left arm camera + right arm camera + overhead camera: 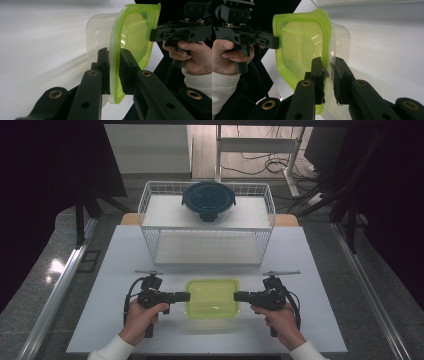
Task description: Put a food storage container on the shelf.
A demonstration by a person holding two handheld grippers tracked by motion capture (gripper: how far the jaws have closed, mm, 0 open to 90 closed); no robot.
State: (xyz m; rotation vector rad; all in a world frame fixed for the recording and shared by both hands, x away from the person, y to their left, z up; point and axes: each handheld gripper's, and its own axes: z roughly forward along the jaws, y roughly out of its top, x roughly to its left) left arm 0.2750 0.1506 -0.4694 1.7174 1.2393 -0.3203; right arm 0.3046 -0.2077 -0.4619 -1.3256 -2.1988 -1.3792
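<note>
— What worried you at that point?

— I had the container [212, 297] pinched at both short ends, by the rim of its green lid [135, 37] only. The left gripper [184, 296] had its jaws pressed onto the lid's edge on one side, the right gripper [240, 296] the same on the other. The clear tub hung under that lid. If the lid wasn't fully seated, I judged a lift could peel it off and drop the tub on the white table [320, 320].

— Anything else?

— Uneven hands. If one rose faster, the rim could slide out of the thin grip, or the box could tilt.

— How were the hands set?

— Both came in from the near edge, left hand [141, 317] and right hand [281, 320] wrapped around the handles, grippers pointed inward at each other, roughly level. The box sat near the front middle of the table, well short of the wire rack [150, 215], where a dark-lidded round bowl [208, 200] stood on top.
</note>
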